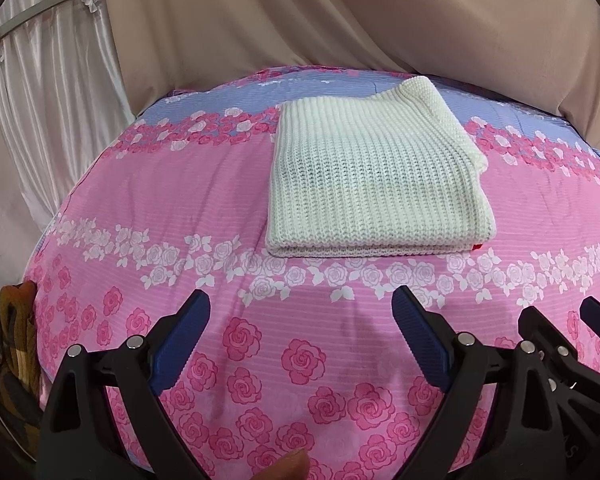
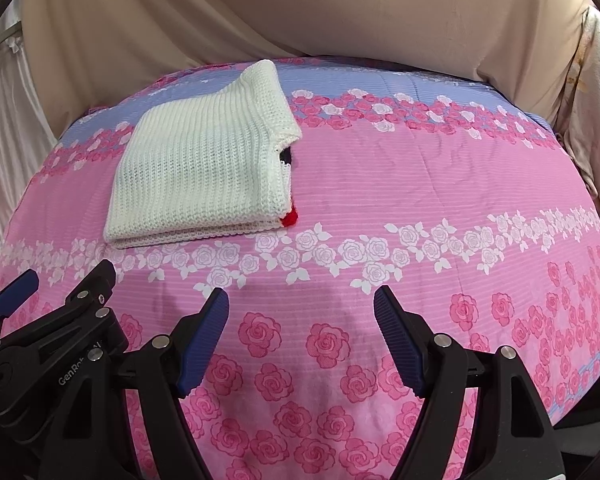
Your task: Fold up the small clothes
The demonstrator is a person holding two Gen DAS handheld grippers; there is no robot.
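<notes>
My left claw [image 1: 300, 320] hung open, empty, above the bedspread [image 1: 160, 200]; the knit [image 1: 376, 176] lay folded beyond, toward the far edge. My right claw [image 2: 301, 316] gaped too. Another grab might drag the stack apart — loose layers. Only the right view showed red trim [image 2: 289, 219] — and something dark inside.
</notes>
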